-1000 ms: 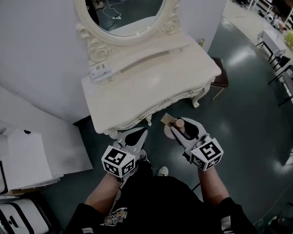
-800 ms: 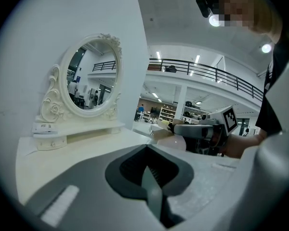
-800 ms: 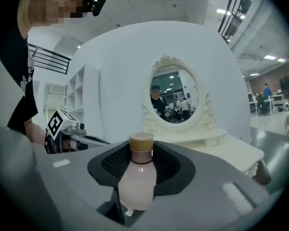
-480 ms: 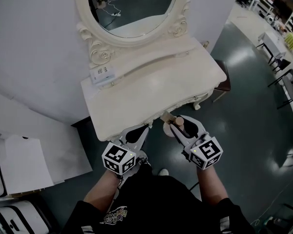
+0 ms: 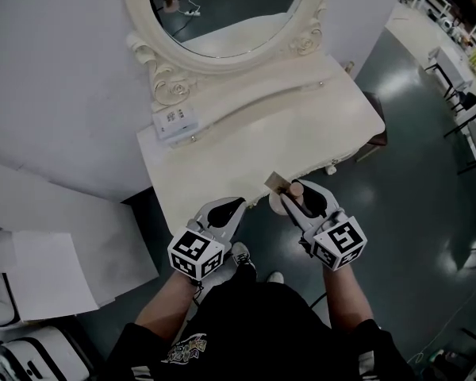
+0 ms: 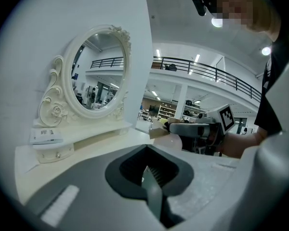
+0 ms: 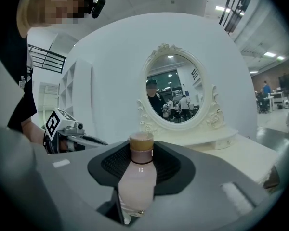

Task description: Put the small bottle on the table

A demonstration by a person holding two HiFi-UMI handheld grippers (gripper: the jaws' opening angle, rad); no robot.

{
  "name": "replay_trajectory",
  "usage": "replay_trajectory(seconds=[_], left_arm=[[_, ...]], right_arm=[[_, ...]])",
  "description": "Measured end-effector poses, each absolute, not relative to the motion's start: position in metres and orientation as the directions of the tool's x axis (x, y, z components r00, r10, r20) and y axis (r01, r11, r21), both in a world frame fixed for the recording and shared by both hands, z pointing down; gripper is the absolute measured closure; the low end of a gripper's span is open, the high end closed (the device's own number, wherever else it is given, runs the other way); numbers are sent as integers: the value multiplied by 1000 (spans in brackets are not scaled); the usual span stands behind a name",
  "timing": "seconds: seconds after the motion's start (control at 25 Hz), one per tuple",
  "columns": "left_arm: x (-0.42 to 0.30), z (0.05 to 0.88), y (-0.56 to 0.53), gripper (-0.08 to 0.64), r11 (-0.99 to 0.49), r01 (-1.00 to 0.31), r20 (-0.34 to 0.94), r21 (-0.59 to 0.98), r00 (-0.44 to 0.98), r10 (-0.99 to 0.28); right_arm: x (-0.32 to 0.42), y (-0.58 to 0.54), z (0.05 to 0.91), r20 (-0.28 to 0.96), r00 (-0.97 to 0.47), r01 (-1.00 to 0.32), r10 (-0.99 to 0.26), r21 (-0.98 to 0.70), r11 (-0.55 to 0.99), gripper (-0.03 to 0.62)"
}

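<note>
1. Currently carrying the small bottle [image 5: 294, 190] in the right gripper [image 5: 298, 199], jaws clamped on the lower body, cap up, in the air right at the front edge of the table [image 5: 246, 161]; not set down yet.
2. Holding nothing in the left gripper [image 5: 225, 209], jaws pressed together, just beside and near the same edge.
3. Could go wrong by letting go too early: released this close to the edge, likely to land half off the top and drop to the floor.
4. Could topple on release: tall, narrow and round, so easy to knock over if opened while tilted or while sliding across the top.
5. Might twist or slip in the grip: smooth curved wall, pinched low; a knock of the base against the table's rim would lever it between the jaws.
6. Might snag the brown card [image 5: 275, 182] hanging beside the cap, dragging the bottle as the jaws pull away.
7. Better kept short of the small box [image 5: 174, 121] and the mirror [image 5: 222, 22] at the back.
</note>
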State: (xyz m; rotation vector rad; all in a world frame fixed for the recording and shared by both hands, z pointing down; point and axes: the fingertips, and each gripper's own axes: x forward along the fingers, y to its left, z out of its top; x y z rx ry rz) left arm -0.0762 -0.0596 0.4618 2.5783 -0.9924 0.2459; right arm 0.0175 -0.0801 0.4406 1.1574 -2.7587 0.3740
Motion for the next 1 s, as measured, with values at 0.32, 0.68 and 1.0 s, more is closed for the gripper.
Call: replay_trajectory(seconds=[0.32,0.68,1.0], left_arm=[[-95,470,-87,560,-700,-654,286,287,756,-589],[-108,460,-98,560,-709,-644,271,286,764,-585],[-103,460,-120,560,-709,-641,255,292,767,-588]], right_arm=[[-7,-108,449,223,-689,-724,-689,-177,667,426],[-28,-126,449,222,-689,-725,-690,-181,665,426],[-31,-151,446,230,-702,-710,-674,-154,687,426]])
